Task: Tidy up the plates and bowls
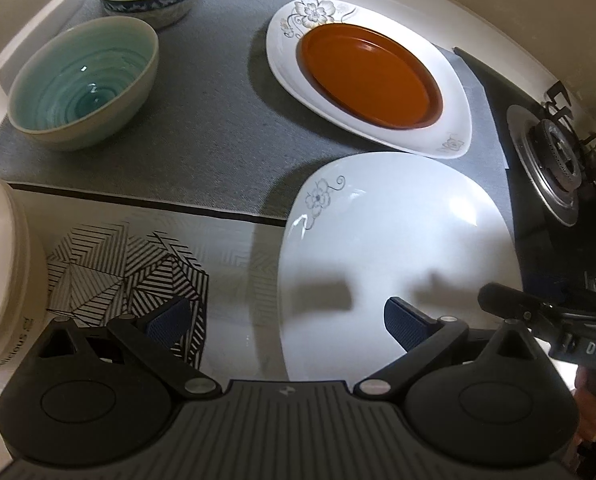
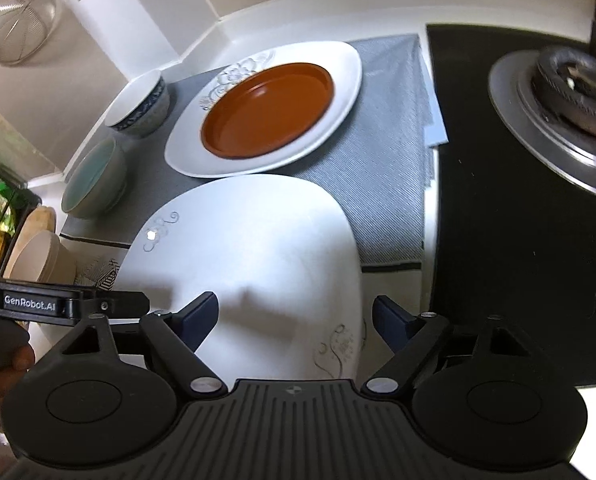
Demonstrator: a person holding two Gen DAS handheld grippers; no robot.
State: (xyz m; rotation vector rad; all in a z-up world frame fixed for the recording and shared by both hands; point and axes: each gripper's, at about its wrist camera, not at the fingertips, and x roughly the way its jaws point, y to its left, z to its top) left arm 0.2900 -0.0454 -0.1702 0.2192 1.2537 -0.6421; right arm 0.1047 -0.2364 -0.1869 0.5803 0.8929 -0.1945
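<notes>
Left wrist view: the left gripper [image 1: 285,320], jaws spread and empty, hovers over the near white floral plate [image 1: 398,240] on the worktop [image 1: 233,248]; at 12 o'clock an orange plate [image 1: 370,80] sits in another floral plate [image 1: 454,120].

Right wrist view: the right gripper [image 2: 295,322], jaws spread, straddles the near plate's edge. Best to pinch that rim squarely, then lift level.

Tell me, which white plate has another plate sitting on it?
The far white flowered plate beside the stove; a brown plate sits on it. The near white plate holds nothing.

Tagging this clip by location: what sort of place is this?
Most likely a home kitchen counter: a gas burner sits beside a grey mat with plates and bowls, and a wire strainer hangs nearby.
</notes>
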